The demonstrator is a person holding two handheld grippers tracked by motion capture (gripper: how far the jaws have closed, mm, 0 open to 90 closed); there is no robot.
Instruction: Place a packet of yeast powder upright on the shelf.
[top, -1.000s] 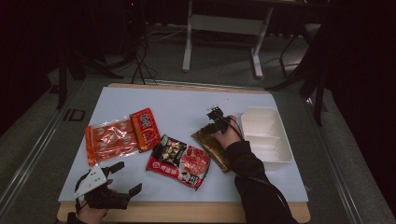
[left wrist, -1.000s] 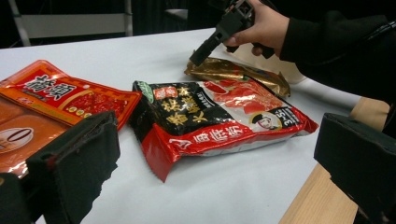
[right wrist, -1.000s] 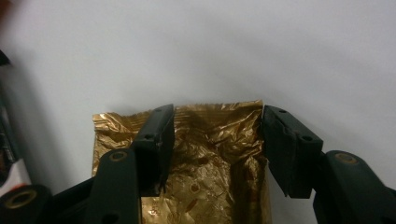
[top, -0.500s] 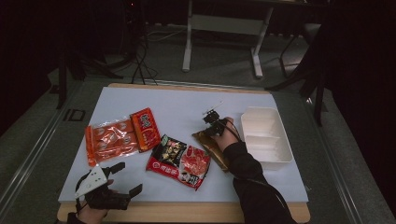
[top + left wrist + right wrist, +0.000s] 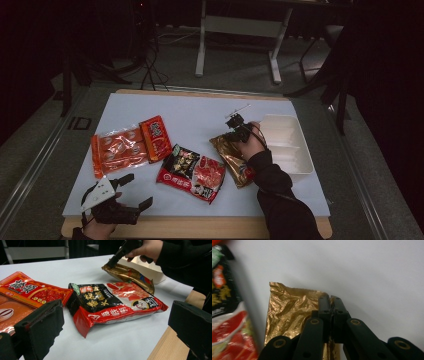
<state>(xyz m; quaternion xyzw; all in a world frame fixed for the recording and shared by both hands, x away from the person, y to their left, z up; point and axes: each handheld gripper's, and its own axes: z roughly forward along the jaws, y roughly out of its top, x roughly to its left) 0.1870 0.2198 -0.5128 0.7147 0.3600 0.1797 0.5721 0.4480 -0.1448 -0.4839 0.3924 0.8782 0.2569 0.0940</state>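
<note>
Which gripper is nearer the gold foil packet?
Right. The right gripper is shut on the gold foil packet at its far edge, lifting that end. The left gripper sits open at the table's near-left corner, beyond the red-and-black packet.

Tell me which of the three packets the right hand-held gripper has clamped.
The gold packet, beside the white tray. The right hand-held gripper pinches its far edge; the red-and-black packet and orange packet lie untouched.

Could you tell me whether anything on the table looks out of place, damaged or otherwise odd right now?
Only the gold packet stands out: its far end is crumpled and lifted off the table, pinched in the right tool. The orange packet and the red-and-black packet lie flat and look intact.
</note>
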